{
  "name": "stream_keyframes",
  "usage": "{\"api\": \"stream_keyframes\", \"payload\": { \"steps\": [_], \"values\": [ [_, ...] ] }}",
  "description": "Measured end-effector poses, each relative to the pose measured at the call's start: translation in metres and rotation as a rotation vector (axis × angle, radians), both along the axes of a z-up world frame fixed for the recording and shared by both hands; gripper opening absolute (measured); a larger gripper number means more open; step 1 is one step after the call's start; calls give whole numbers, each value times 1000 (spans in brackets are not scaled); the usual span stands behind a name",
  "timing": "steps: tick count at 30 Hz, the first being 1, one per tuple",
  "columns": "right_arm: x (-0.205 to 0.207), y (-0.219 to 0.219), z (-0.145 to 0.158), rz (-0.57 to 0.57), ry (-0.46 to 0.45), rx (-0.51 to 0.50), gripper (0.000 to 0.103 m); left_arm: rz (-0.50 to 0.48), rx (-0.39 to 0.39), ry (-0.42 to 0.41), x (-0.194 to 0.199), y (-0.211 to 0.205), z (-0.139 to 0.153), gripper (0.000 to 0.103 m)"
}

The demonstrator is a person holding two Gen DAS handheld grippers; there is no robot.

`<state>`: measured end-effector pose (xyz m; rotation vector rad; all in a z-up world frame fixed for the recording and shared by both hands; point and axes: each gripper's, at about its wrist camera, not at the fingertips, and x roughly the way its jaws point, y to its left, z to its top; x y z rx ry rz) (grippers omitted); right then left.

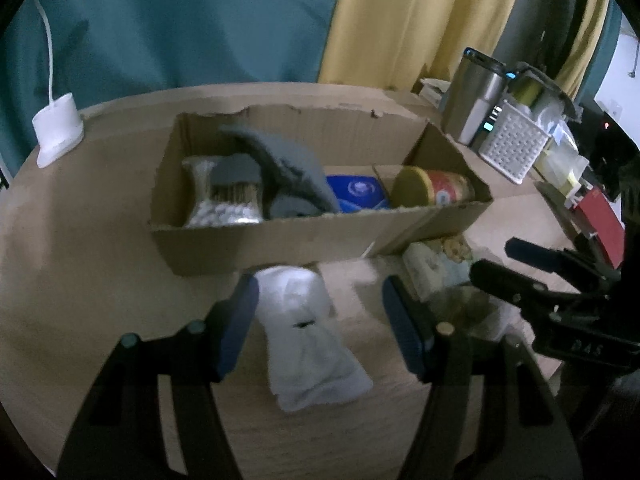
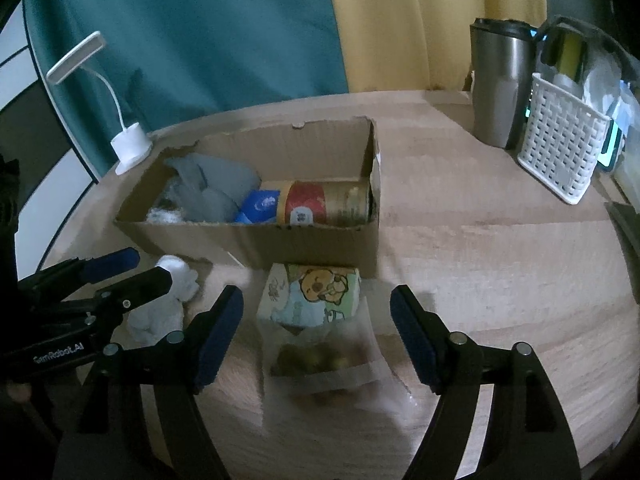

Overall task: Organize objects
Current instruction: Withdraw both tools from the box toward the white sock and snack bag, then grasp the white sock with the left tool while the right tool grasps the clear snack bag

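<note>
Between the wide-spread fingers of the left gripper (image 1: 320,328) lies a white sock (image 1: 308,332), long axis running away from the camera toward the cardboard box (image 1: 280,240). Right gripper (image 2: 316,332), jaws equally wide, straddles a clear bag (image 2: 320,364) of blurred greenish contents and a cartoon-printed tissue pack (image 2: 312,292), both on the table just before the box. Box contents are partly hidden; a can (image 2: 324,204) lies on its side.

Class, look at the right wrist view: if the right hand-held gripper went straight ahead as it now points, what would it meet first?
Probably the clear bag lying between its open fingers, then the cartoon tissue pack, with the cardboard box behind; depth is uncertain.
</note>
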<state>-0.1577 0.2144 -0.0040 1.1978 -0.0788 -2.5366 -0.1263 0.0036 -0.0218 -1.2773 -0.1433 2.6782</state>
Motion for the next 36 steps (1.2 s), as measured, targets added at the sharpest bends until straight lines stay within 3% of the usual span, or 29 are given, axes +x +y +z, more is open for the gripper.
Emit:
{"api": "stream_keyframes", "payload": {
  "steps": [10, 11, 13, 25, 36],
  "values": [
    [7, 1, -16, 6, -40, 14, 79, 6, -10, -37, 1, 1, -16, 67],
    [8, 2, -18, 5, -44, 14, 79, 9, -11, -43, 1, 1, -19, 78],
    [9, 2, -21, 6, -51, 16, 79, 17, -3, -48, 2, -1, -21, 87],
    [13, 1, -33, 22, -80, 20, 79, 38, -27, -86, -1, -2, -35, 87],
    [15, 4, -35, 27, -93, 12, 78, 19, -83, -61, 0, 1, -39, 86]
  ]
}}
